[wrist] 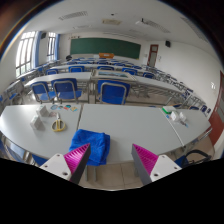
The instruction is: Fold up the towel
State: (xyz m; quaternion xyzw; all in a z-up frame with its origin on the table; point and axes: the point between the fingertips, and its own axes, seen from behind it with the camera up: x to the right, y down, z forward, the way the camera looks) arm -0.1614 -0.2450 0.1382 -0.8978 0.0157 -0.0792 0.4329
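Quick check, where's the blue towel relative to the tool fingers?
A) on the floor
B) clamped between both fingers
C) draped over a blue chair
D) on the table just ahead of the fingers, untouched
D: the blue towel lies bunched on the white table just ahead of the open tool, neither finger touching it.

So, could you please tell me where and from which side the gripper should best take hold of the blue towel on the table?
The blue towel lies crumpled near the front edge of the white table, just ahead of the open gripper, slightly toward its left finger. I would probably come straight from the front and pinch the near edge, where the cloth bunches up and gives the fingers something to close on.
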